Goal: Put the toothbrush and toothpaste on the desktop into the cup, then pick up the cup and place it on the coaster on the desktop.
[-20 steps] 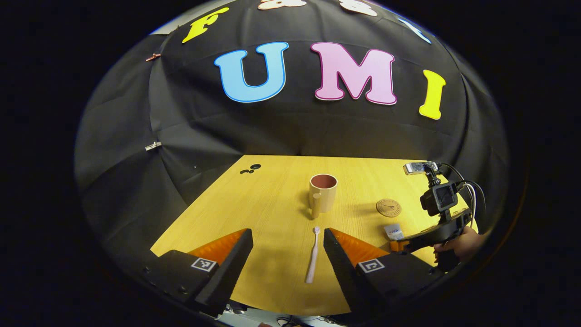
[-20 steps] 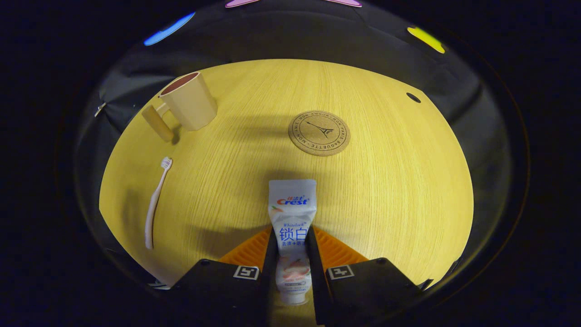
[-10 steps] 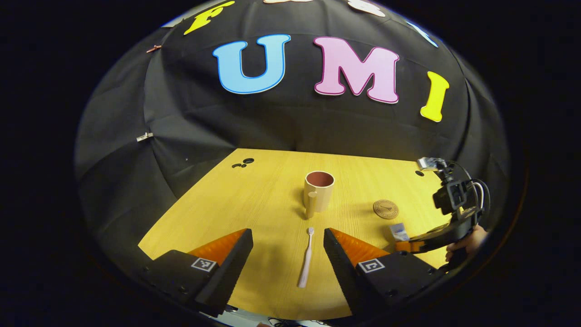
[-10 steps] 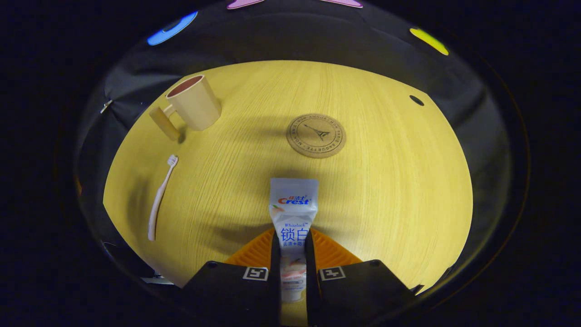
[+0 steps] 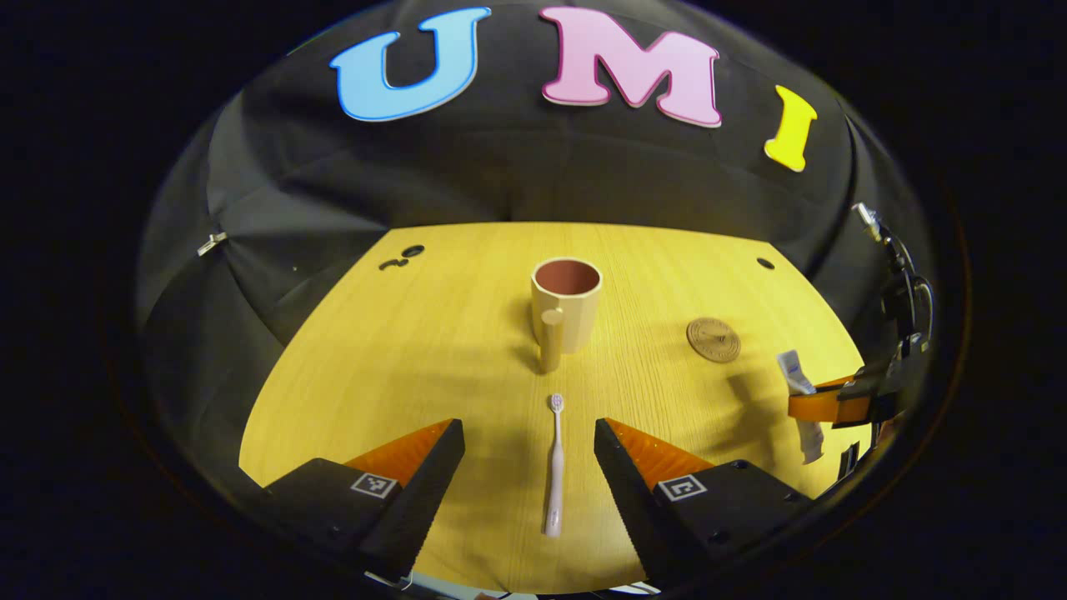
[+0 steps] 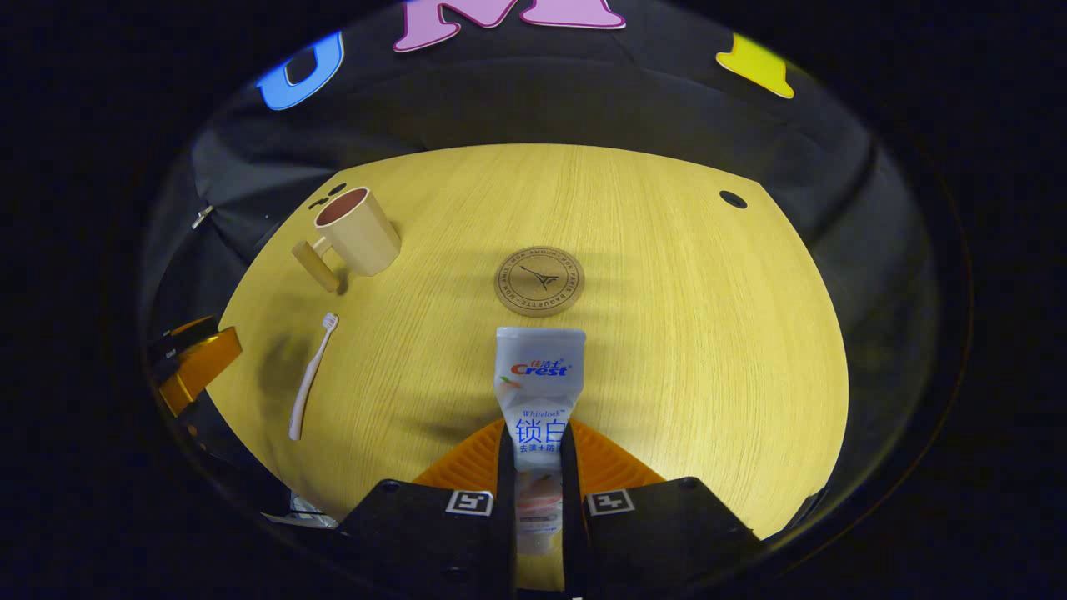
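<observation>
A beige cup (image 5: pixel 567 304) (image 6: pixel 357 242) with a dark red inside stands upright mid-table, its handle toward me. In front of it a pale toothbrush (image 5: pixel 553 462) (image 6: pixel 312 377) lies flat, bristles toward the cup. My left gripper (image 5: pixel 530 467) is open above the table, the toothbrush lying between its fingers in the left gripper view. My right gripper (image 6: pixel 533 467) is shut on the white toothpaste tube (image 6: pixel 538 392) and holds it off the table; the tube (image 5: pixel 798 392) also shows at the far right of the left gripper view. A round cork coaster (image 5: pixel 713 339) (image 6: pixel 539 281) lies right of the cup.
The wooden table (image 5: pixel 433 350) (image 6: pixel 700 333) has small dark holes near its far corners (image 5: pixel 764 263) (image 6: pixel 733 199). Black cloth walls close in the back and sides. The table's near edge lies just under both grippers.
The right gripper has lifted the toothpaste tube up off the table and drawn back. The left gripper has risen and tilted down, with the toothbrush still lying between its open fingers.
</observation>
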Demonstrator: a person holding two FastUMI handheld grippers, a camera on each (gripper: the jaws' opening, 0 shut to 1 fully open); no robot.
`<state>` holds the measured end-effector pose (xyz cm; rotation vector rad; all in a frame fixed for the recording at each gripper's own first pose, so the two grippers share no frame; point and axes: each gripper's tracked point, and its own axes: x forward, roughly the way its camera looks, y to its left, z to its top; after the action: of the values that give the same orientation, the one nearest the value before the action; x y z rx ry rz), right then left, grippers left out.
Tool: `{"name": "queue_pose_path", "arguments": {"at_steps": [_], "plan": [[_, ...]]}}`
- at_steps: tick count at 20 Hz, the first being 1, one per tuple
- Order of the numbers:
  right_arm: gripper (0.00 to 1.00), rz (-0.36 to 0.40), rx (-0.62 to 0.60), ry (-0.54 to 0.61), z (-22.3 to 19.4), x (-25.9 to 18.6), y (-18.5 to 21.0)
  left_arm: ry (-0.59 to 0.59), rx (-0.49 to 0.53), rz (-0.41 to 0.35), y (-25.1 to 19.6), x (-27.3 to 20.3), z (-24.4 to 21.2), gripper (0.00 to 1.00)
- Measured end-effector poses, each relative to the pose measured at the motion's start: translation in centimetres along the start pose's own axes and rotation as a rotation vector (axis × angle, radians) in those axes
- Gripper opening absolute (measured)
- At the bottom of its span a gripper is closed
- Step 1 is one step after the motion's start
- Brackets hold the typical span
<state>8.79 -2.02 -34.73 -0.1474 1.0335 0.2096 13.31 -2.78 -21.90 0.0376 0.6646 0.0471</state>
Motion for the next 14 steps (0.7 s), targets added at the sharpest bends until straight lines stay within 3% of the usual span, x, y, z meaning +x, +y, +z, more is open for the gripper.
{"name": "queue_pose_path", "arguments": {"at_steps": [9, 10, 11, 14], "plan": [[0.26, -0.022, 0.043, -0.008, -2.4, -1.9, -2.7, 0.232, 0.006, -0.038, -0.6, 5.0, -5.5, 0.98], [0.2, -0.019, 0.048, -0.006, -2.7, -2.1, -2.8, 0.253, 0.011, -0.041, -0.5, 5.4, -6.0, 0.95], [0.26, -0.014, 0.048, 0.001, -2.9, -1.9, -2.8, 0.269, 0.02, -0.04, -0.4, 5.5, -6.4, 0.95], [0.26, -0.012, 0.063, 0.001, -3.4, -2.2, -3.1, 0.313, 0.034, -0.04, -0.4, 6.1, -7.1, 0.9]]}}
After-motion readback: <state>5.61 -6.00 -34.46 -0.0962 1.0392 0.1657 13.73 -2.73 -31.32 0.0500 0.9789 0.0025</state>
